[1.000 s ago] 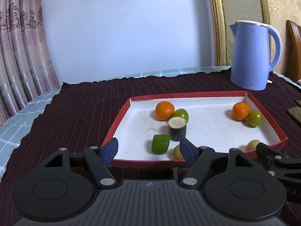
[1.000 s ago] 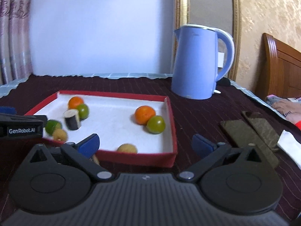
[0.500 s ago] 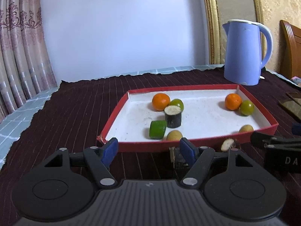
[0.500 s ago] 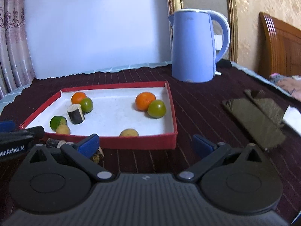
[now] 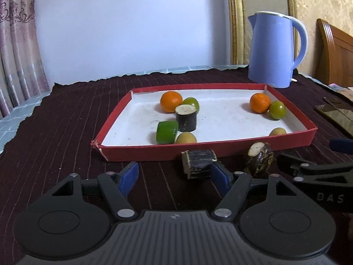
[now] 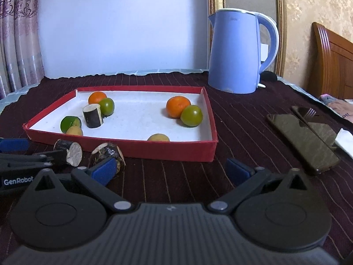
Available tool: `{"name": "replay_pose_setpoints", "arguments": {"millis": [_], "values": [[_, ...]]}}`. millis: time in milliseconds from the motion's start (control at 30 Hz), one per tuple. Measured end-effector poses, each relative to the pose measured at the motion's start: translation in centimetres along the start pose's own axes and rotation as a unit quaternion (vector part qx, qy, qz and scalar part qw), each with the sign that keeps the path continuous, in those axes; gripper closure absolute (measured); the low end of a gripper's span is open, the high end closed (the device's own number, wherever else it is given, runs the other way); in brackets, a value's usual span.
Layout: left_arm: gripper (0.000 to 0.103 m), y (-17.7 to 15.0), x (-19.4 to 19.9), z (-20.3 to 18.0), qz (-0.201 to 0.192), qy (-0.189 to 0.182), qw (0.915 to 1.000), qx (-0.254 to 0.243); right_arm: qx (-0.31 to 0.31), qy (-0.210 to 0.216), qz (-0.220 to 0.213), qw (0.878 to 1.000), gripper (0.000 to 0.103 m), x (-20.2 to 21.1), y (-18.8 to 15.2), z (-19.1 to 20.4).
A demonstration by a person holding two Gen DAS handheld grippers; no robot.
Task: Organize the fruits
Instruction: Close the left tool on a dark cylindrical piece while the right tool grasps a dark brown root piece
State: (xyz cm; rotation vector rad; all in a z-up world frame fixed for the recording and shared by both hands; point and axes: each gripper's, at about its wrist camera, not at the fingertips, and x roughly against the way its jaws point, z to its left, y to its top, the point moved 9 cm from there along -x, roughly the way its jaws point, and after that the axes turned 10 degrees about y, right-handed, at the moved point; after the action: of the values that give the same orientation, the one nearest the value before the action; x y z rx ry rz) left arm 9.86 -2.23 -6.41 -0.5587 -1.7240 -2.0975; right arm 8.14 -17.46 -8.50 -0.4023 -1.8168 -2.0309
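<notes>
A red tray point(image 5: 211, 149) with a white floor holds two oranges point(image 5: 171, 101), two green fruits point(image 5: 277, 110), an upright dark cane piece point(image 5: 186, 118), a green cut piece point(image 5: 167, 131) and small yellow fruits point(image 5: 186, 138). Two more dark cane pieces lie on the cloth before the tray's near wall. One cane piece point(image 5: 198, 163) rests between my left gripper's point(image 5: 175, 177) open fingers, against the right pad. The other cane piece point(image 6: 108, 152) sits just behind the left finger of my open right gripper point(image 6: 172, 170). Nothing is held.
A blue kettle point(image 6: 236, 53) stands behind the tray's right corner. Two dark phones point(image 6: 302, 141) and a white cloth point(image 6: 344, 139) lie on the right of the dark striped tablecloth point(image 5: 55, 132). A wooden headboard point(image 6: 331, 61) stands at the far right.
The left gripper has sunk and drawn back from over the tray to the cloth before it. Both loose cane pieces have come into view near the fingers.
</notes>
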Motion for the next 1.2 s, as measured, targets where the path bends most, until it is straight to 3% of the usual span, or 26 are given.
{"name": "replay_pose_setpoints", "arguments": {"millis": [167,267,400,567,633,800,900,967,1000,1200], "values": [[0.031,-0.1,-0.4,-1.0,0.004,0.004,0.9999,-0.016,-0.021,0.000,0.021,1.000,0.000,-0.7,-0.5,-0.6],[0.031,-0.2,-1.6,-1.6,0.025,0.011,0.9993,-0.025,-0.049,0.007,0.012,0.999,0.000,-0.5,-0.6,-1.3],[0.031,-0.1,-2.6,-1.6,0.042,0.008,0.9991,-0.002,-0.089,0.012,0.005,0.996,0.000,-0.3,-0.7,-2.4],[0.031,0.0,-3.5,-1.3,0.055,0.009,0.9980,0.029,-0.090,0.018,0.006,0.996,0.000,-0.4,-0.8,-2.4],[0.041,0.0,-3.4,-1.2,0.051,0.010,0.9982,0.030,-0.095,0.022,0.004,0.995,0.000,-0.3,-0.8,-2.5],[0.043,-0.1,-3.0,0.0,0.052,0.028,0.9980,0.026,-0.105,0.031,0.005,0.994,0.000,-0.3,-0.9,-2.7],[0.042,-0.5,-2.6,1.6,0.047,0.050,0.9975,0.017,-0.082,0.033,0.015,0.996,0.000,-0.4,-0.9,-1.7],[0.035,-0.7,-2.7,2.5,0.040,0.073,0.9965,0.004,-0.062,0.048,0.022,0.997,0.000,-0.5,-1.0,-0.8],[0.028,-0.8,-2.9,2.8,0.040,0.076,0.9963,0.001,-0.048,0.052,0.030,0.997,0.000,-0.5,-1.0,-0.2],[0.020,-0.9,-3.2,3.6,0.052,0.064,0.9961,0.030,-0.015,0.048,0.051,0.997,0.000,-1.7,-0.2,1.7]]}}
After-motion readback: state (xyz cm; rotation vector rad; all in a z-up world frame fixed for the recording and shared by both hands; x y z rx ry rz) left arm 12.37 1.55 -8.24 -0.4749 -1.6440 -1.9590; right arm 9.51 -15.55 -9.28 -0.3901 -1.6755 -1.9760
